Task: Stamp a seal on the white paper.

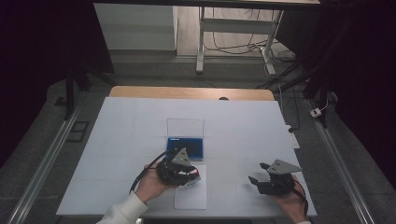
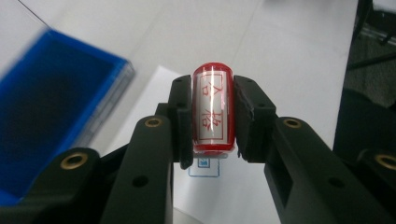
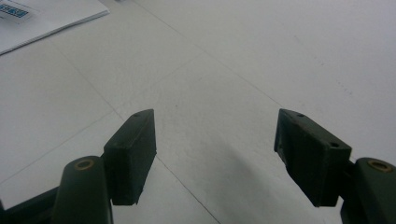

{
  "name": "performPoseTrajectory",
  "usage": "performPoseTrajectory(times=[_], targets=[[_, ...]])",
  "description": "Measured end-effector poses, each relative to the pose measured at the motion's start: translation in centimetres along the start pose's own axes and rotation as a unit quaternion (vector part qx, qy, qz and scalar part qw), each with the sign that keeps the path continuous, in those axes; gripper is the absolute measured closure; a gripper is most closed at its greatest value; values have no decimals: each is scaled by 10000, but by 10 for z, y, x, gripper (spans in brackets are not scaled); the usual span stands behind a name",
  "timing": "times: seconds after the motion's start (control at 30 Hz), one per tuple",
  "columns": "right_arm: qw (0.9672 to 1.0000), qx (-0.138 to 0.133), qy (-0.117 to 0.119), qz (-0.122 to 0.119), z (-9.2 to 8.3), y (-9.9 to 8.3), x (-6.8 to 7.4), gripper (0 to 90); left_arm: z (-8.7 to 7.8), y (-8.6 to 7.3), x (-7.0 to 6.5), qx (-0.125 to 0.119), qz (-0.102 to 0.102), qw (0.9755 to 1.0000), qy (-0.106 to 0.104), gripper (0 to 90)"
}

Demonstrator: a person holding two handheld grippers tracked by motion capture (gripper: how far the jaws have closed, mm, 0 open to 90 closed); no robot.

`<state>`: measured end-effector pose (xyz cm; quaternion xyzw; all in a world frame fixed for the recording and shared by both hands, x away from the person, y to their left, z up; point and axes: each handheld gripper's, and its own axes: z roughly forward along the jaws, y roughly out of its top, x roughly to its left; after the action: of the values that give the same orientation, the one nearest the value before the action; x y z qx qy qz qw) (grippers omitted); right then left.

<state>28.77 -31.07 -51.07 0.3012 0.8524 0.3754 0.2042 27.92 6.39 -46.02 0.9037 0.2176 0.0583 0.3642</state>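
Your left gripper [image 2: 212, 114] has its jaws clamped on a small stamp [image 2: 213, 109], a clear-bodied block whose red-inked face with red characters is turned toward the gripper's camera. In the high view that gripper [image 1: 190, 176] sits near the middle of the table's near half, over the far end of a white sheet of paper [image 1: 190, 196], with the open blue ink pad [image 1: 194, 145] just beyond it and the pad's clear lid [image 1: 185, 127] standing up behind. The stamp looks light, hard and rigid, so it should not give under the pads, but its smooth plastic sides are probably slippery and it may twist if you press down off-centre. The hold on its two long flanks, about mid-length, seems the right place; keep off the inked face, which would likely smear on anything it brushes. Your right gripper [image 1: 261, 177] rests to the right near the table's near edge, jaws spread wide with nothing between them, over the bare white table [image 3: 243, 60]. You could use it to steady the paper.
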Motion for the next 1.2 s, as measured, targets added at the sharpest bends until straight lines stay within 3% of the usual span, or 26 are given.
performPoseTrajectory(times=[0.2,0.43,1.2], targets=[[10000,2,-7,-16,0,0,0,292,-14,4,4,-331,-146,9993,-60,696],[10000,1,-7,-14,0,0,0,292,-22,2,9,-494,-315,9982,-112,693],[10000,-13,-8,10,-1,0,1,292,-35,8,27,-581,-481,9971,47,696]])
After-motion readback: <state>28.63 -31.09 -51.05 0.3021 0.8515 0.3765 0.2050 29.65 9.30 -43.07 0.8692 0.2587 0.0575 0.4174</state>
